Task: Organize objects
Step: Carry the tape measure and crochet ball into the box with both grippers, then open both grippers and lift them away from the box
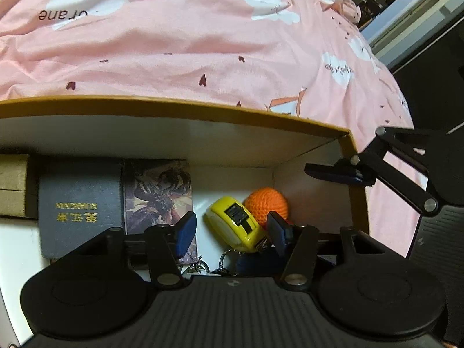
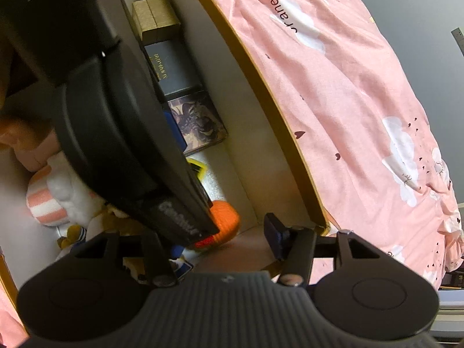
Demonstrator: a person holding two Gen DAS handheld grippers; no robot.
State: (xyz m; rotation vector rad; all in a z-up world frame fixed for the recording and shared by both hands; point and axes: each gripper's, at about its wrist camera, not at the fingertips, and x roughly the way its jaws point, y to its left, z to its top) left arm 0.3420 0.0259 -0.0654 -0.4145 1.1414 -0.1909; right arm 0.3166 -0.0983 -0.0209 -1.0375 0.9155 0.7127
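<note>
Hovering my open left claw (image 1: 230, 233) astride the yellow tape measure (image 1: 236, 224) in the box (image 1: 174, 110); right claw (image 2: 220, 240) open beside.

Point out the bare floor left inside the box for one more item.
Bare white floor lies in the gold-rimmed cardboard box between the illustrated card pack and yellow tape measure, running to the back wall. The right corner is crowded by the orange knitted ball.

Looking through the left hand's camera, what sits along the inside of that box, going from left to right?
Tan box → dark blue booklet → illustrated card box → yellow tape measure → orange knitted ball.
</note>
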